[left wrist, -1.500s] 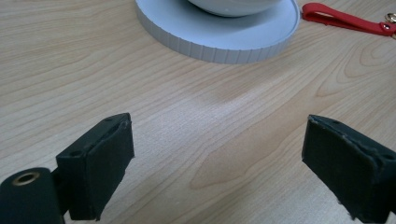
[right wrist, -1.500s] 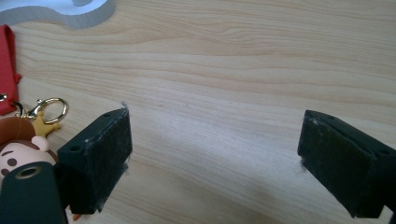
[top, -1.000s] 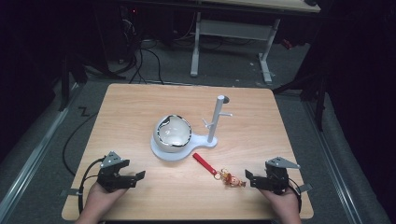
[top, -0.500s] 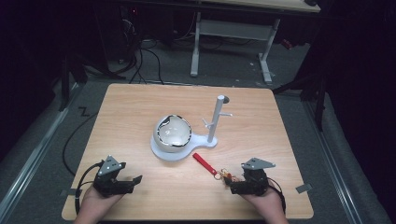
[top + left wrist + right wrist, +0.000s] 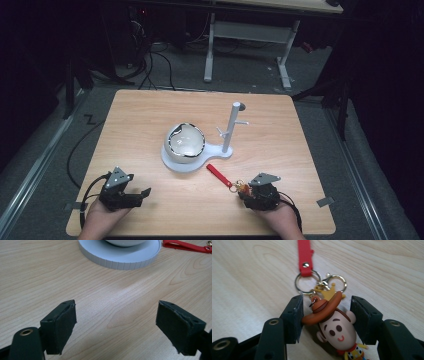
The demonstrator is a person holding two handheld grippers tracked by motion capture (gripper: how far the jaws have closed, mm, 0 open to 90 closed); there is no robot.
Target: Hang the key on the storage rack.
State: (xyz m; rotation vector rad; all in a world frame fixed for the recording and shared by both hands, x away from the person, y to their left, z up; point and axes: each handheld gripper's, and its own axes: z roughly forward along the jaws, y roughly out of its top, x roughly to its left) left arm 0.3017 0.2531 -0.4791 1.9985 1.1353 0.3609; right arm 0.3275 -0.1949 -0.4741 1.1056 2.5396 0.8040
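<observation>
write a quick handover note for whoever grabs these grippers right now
Right gripper: jaws have just been closing around the cowboy keychain lying on the table; the left pad touches the hat brim, the right pad looks just short of the head, so no firm grip yet.
Left gripper: open, nothing between the jaws, low over the table near its front left corner.
Red strap lies on the wood beside the white stand.
Done: approach to the keychain. Left: finish the grip, lift; probably hang it on a stand peg.
</observation>
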